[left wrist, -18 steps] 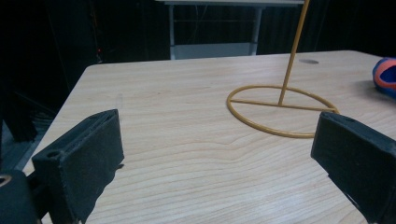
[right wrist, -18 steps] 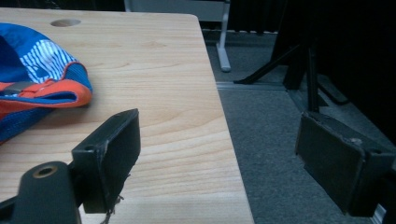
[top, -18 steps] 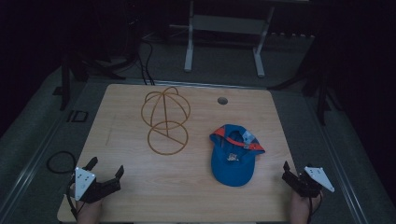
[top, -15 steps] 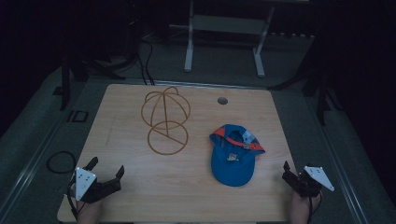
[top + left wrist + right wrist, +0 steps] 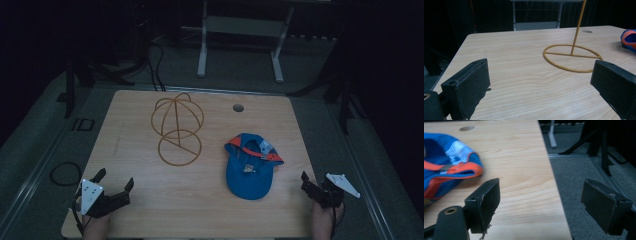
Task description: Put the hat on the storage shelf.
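A light wooden worktop [image 5: 150,210] stands on a grey carpeted floor [image 5: 385,165] in a dim room. A round cable hole [image 5: 238,107] sits near the far edge of the worktop.

A gold wire cap stand [image 5: 176,127] stands upright on the far left half: a flat ring base with a cross bar, a thin post, and a dome of wire hoops on top. In the left gripper view its ring base and post [image 5: 574,53] lie ahead on the wood.

A blue cap [image 5: 250,167] with orange trim lies upside down on the right half, well apart from the stand, its opening facing up and its peak towards the person. A small tag shows inside the crown; any writing on it is too small to read. In the right gripper view the cap's orange-edged rim and a pale mesh patch [image 5: 451,162] lie to the left of the jaws. No brand or label can be read on anything.

The left gripper [image 5: 112,182] hovers over the near left corner, jaws wide apart and holding nothing. The right gripper [image 5: 312,187] sits at the near right edge, jaws likewise spread and empty, one over the wood and one over the floor, near the cap but not touching it.

A white-legged frame [image 5: 240,30] stands on the floor beyond the worktop.
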### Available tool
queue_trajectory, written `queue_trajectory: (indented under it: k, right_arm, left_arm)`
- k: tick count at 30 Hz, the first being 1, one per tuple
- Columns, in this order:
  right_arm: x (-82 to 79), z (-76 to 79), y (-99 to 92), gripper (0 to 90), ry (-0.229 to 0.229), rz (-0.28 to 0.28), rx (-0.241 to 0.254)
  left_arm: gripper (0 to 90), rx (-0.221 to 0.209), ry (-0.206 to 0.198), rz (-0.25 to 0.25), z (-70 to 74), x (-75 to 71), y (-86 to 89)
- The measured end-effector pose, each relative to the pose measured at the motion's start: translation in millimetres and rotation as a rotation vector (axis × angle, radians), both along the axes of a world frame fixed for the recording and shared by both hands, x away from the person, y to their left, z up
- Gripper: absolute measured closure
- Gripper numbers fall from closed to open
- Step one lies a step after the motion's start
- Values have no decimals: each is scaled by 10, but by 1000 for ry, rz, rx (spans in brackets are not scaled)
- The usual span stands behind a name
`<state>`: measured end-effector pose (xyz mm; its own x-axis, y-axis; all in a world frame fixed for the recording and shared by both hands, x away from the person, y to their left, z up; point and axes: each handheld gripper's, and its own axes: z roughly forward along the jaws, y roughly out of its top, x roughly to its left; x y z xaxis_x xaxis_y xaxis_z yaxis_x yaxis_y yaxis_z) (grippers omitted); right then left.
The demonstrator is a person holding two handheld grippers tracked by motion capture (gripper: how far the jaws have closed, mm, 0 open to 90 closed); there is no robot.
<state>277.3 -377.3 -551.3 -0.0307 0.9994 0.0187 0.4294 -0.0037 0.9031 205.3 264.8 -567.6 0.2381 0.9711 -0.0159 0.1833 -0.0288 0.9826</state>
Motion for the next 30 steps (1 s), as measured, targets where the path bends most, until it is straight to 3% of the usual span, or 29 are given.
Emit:
queue_trajectory:
  k: [2, 7, 11, 19, 21, 22, 25, 28, 30]
  right_arm:
    - [69, 65, 50, 157, 21, 38, -27]
    - [196, 161, 130, 143, 56, 108, -7]
    - [282, 209, 183, 143, 76, 129, -37]
    - [480, 367, 348, 143, 54, 194, 12]
    - [521, 415, 396, 142, 50, 225, 52]
    - [568, 466, 452, 135, 60, 265, 68]
    - [601, 516, 509, 135, 43, 298, 62]
    - [695, 560, 594, 137, 63, 360, 64]
    - [727, 566, 622, 141, 73, 367, 58]
  left_arm:
    - [27, 2, 3, -2, -3, 1, -4]
    - [27, -6, 2, -4, 1, -6, -3]
    - [27, -12, 12, -9, -4, 6, 5]
    - [27, -7, 20, -16, -8, 13, -4]
    - [27, -14, 19, -18, -6, 11, 4]
    - [27, -14, 18, -16, -4, 10, 5]
    - [27, -14, 19, -19, -3, 6, 8]
    - [27, -15, 18, -16, -1, 9, 10]
    - [27, -21, 14, -12, 3, 7, 13]
